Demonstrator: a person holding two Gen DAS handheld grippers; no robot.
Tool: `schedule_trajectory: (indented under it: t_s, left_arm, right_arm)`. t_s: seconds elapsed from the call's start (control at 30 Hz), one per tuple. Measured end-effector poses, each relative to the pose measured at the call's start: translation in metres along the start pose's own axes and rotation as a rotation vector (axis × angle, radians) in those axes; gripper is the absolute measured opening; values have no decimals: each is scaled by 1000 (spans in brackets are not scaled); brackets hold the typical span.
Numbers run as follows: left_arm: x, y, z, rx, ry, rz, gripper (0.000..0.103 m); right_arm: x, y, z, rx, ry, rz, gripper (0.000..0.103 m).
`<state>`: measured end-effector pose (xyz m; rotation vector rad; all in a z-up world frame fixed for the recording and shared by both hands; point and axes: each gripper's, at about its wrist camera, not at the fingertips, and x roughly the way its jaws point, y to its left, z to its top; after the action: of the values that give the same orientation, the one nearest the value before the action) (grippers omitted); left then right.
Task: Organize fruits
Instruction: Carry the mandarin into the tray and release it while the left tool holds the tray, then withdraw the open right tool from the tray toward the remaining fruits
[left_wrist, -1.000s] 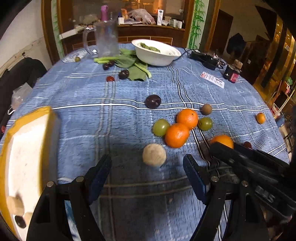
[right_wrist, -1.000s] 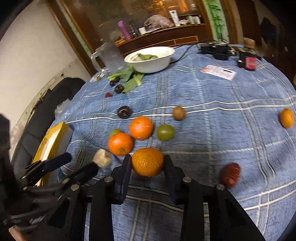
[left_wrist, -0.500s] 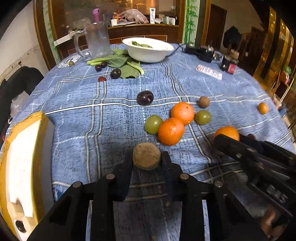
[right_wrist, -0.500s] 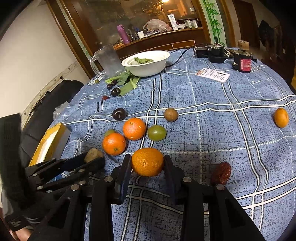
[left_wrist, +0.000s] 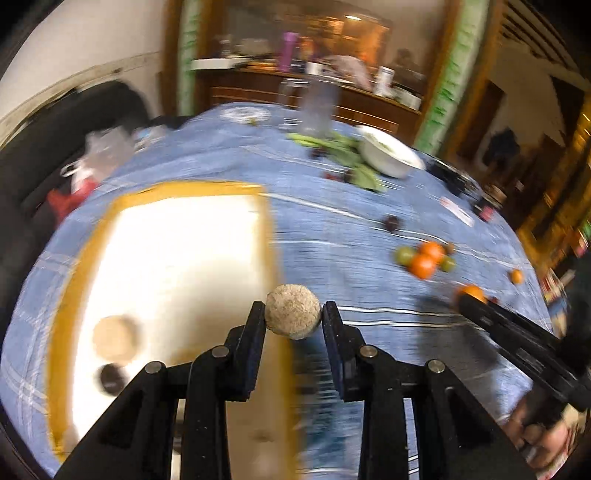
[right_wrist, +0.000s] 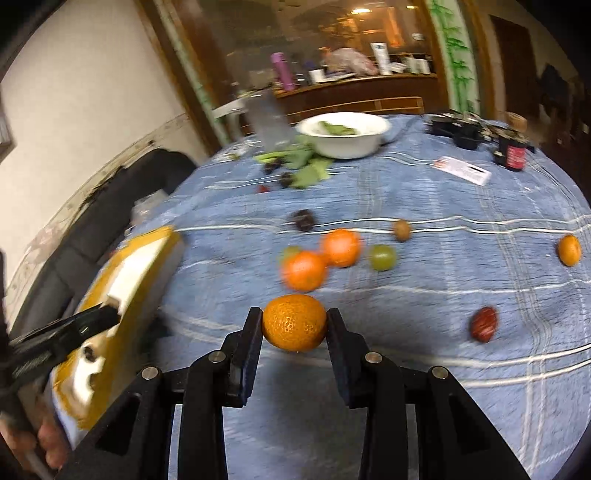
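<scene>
Tray (left_wrist: 266, 229): holds two fruits.
Left claw (left_wrist: 293, 314): grips brown fruit (left_wrist: 292, 311) at tray's edge.
Right claw (right_wrist: 294, 322): grips orange (right_wrist: 294, 326).
Left: nine fruits beyond tray on counter (right_wrist: 443, 206).

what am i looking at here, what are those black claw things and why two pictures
The black claws are hand-held grippers, one in each of a person's hands; no robot. Each carries a fisheye camera that looks along its fingers, hence two pictures. In the left camera's view, the left gripper holds a rough tan ball-shaped fruit beside a yellow-rimmed tray with a white inside. In the right camera's view, the right gripper holds an orange. More fruit lies on the blue checked tablecloth: oranges, green fruit, dark plums, a red date, and a white bowl with greens.
</scene>
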<state>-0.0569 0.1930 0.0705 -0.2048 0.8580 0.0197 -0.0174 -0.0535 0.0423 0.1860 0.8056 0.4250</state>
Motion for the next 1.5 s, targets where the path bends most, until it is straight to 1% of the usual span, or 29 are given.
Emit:
schedule_trajectory:
  t_s: [0.03,0.1,0.13,0.23,0.27,0.4,0.63,0.7,0.73,0.77,0.87,0.9,0.93,1.0,1.07,1.13,1.17,1.33,1.4,1.43,1.5]
  left_arm:
    - [-1,17,1,-38,1,18,30]
    - [-2,38,1,-80,2,34,30]
    - [-4,46,2,-89,0,45,30]
    - [-6,68,6,-75,-6,89,30]
    - [-5,72,8,-74,-4,93,30]
    - [10,88,19,-75,24,97,30]
    - [32,102,16,-96,76,75,30]
    - [35,105,16,-108,81,63,30]
    - [36,106,16,-115,83,56,32]
    - [36,108,16,-125,85,46,39]
    - [28,110,16,-137,63,30,51]
    - [25,110,15,-138,54,30,53]
    - [20,111,15,-143,45,28,58]
    - [14,113,14,-152,35,22,63]
    - [6,114,13,-161,30,21,69]
    - [-1,115,11,-166,20,25,70]
    - [-5,114,9,-167,15,28,71]
    - [-22,107,2,-161,-10,48,74]
    - [-30,101,-2,-147,-25,67,75]
    - [-34,97,-5,-134,-33,81,77]
    - [-40,87,-9,-110,-48,87,80]
  right_arm:
    - [-2,13,-1,-20,0,17,37]
    - [-4,36,-3,-53,6,50,37]
    - [-4,51,-4,-76,13,70,38]
    - [-1,85,-9,-133,36,111,38]
    - [2,99,-11,-154,49,132,38]
    - [15,137,-19,-214,88,175,38]
    - [33,193,-41,-353,130,180,38]
    - [38,201,-47,-379,149,180,38]
    - [42,204,-50,-392,159,175,38]
    - [46,205,-52,-401,166,169,38]
    - [54,209,-58,-414,182,165,39]
    - [56,211,-60,-415,187,168,39]
    - [57,212,-61,-417,188,166,39]
    - [58,215,-63,-428,187,160,39]
    - [57,220,-66,-441,192,161,40]
    - [56,222,-68,-445,187,161,48]
    - [54,222,-68,-446,182,154,51]
    - [40,220,-71,-429,168,168,51]
    - [31,216,-73,-420,154,166,51]
    - [27,214,-74,-415,149,164,52]
    - [18,208,-75,-397,136,158,53]
